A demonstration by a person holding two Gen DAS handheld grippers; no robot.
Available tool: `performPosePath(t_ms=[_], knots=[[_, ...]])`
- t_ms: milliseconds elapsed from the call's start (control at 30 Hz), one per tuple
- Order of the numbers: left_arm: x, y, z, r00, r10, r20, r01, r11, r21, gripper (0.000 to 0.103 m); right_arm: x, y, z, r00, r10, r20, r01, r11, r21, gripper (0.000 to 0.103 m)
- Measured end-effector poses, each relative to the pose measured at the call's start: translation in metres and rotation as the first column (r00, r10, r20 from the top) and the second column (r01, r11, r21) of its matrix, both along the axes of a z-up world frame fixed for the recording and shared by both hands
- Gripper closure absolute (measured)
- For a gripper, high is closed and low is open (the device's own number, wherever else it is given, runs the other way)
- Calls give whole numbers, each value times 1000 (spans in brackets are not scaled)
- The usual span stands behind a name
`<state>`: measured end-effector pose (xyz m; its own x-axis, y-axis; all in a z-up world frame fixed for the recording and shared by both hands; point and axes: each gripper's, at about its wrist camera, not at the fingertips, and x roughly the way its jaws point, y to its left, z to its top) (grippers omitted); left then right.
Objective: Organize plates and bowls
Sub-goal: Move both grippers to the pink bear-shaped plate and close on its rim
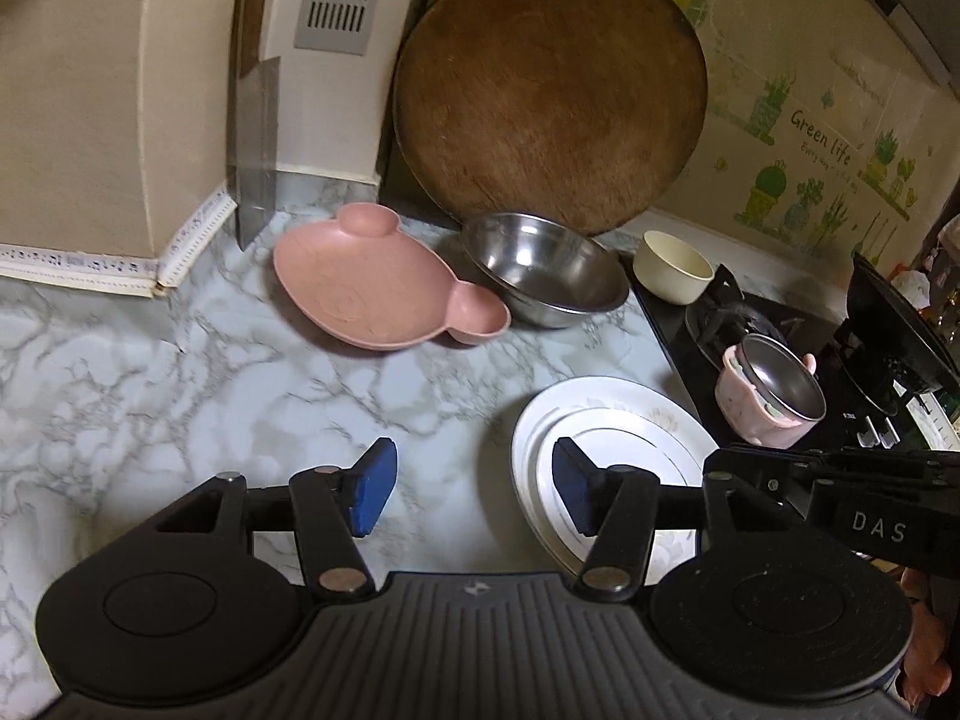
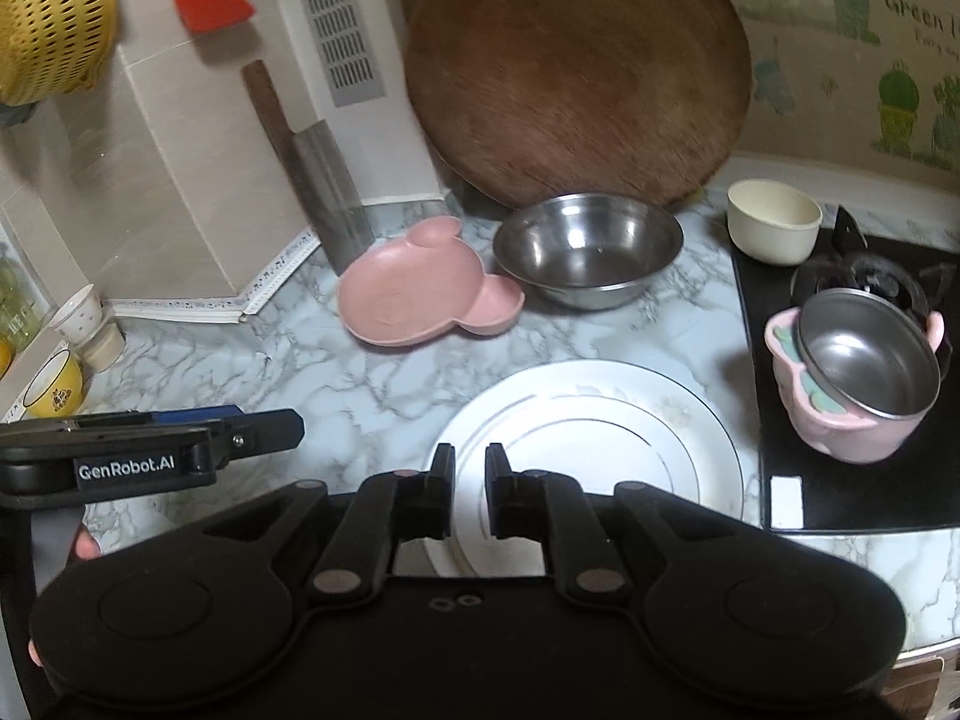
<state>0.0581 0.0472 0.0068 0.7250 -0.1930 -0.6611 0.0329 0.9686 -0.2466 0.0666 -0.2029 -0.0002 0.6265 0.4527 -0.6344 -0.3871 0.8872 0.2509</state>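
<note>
A stack of white plates (image 1: 624,420) (image 2: 600,420) lies on the marble counter. A pink bear-shaped plate (image 1: 372,288) (image 2: 414,294) sits further back, next to a steel bowl (image 1: 546,270) (image 2: 588,249). A cream bowl (image 1: 672,267) (image 2: 774,222) and a pink bowl with a steel insert (image 1: 771,396) (image 2: 858,378) rest on the black stove. My left gripper (image 1: 471,489) is open and empty, its right finger over the plates' left edge. My right gripper (image 2: 468,492) hovers over the plates' near edge, jaws nearly closed with a small gap, holding nothing.
A round wooden board (image 1: 552,90) (image 2: 576,66) leans on the back wall. A cleaver (image 1: 255,138) (image 2: 324,186) leans against the wall at left. Cups and a yellow bowl (image 2: 57,387) stand at far left. The stove (image 2: 852,480) holds a black pan (image 1: 900,336).
</note>
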Motion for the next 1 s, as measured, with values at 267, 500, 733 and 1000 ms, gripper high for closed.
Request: performPosePath(t_ms=[267, 500, 733, 1000], knots=[[19, 27, 0, 999, 37, 20, -37, 999, 14, 30, 8, 25, 8, 1000, 13, 29, -11, 999, -39, 88], [61, 45, -9, 997, 77, 10, -77, 995, 58, 29, 38, 43, 4, 997, 35, 68, -33, 999, -33, 14], [127, 59, -12, 996, 89, 13, -90, 989, 118, 29, 84, 57, -5, 999, 24, 23, -24, 1000, 12, 9], [199, 62, -29, 996, 82, -24, -78, 986, 151, 28, 132, 80, -31, 996, 18, -90, -16, 1000, 21, 8]])
